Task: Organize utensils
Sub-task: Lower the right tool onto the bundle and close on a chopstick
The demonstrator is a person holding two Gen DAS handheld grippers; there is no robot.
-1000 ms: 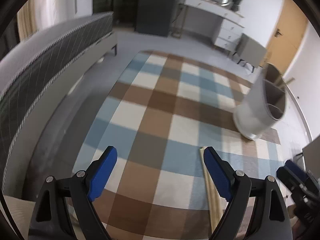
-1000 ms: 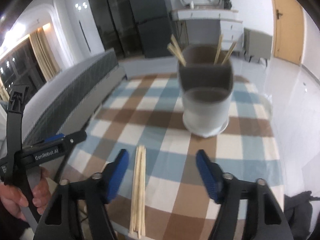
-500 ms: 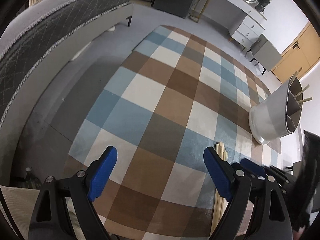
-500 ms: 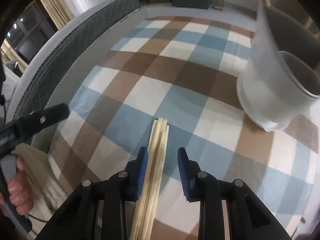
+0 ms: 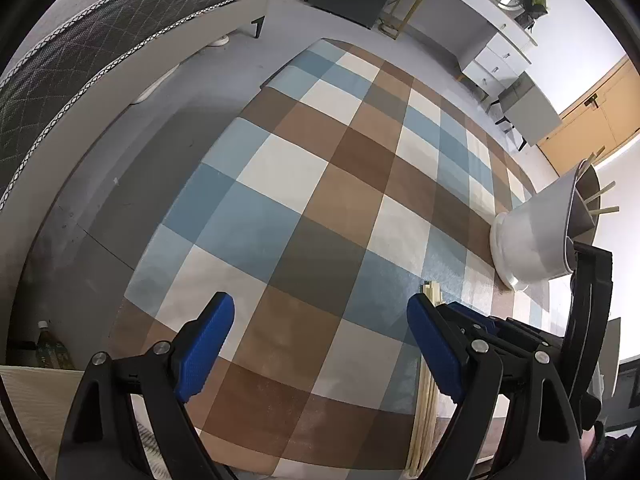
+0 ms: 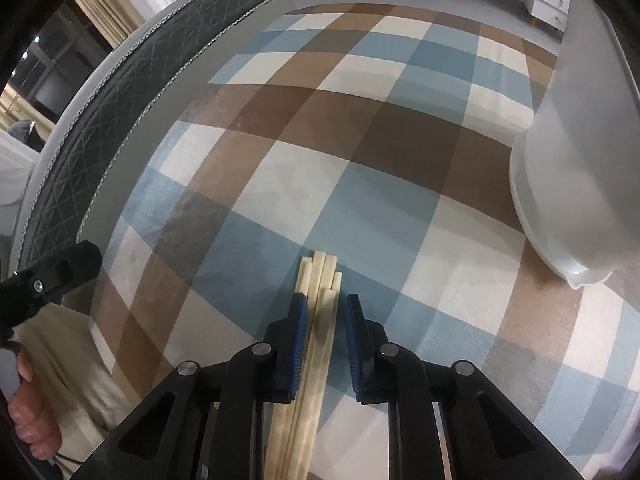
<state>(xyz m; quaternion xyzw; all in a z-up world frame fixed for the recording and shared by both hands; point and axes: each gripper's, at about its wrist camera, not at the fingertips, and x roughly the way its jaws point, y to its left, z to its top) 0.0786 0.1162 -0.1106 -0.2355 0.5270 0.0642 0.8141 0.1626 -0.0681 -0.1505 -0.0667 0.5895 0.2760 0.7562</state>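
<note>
A bundle of several pale wooden chopsticks (image 6: 320,280) lies on the checked tablecloth (image 6: 360,160), near its front edge. My right gripper (image 6: 324,304) points steeply down over them and its jaws are closing with the sticks between. The left pad touches the bundle, and a sliver of cloth still shows beside the right pad. The white utensil holder (image 6: 576,184) stands to the right with a few chopsticks in it (image 5: 600,200). My left gripper (image 5: 320,304) hangs open over the cloth with nothing between its fingers. The bundle (image 5: 430,292) lies just right of it.
A grey quilted bed edge (image 5: 100,48) runs along the left across a strip of floor. A bottle (image 5: 48,352) stands on the floor at lower left. White drawers (image 5: 496,56) and a wooden door (image 5: 592,120) lie beyond the table. A hand (image 6: 28,420) holds the left gripper's handle.
My right gripper has dropped down and forward onto the chopsticks, and its jaws have narrowed from wide apart to close around the bundle. The left gripper has tipped downward a little and stays open.
</note>
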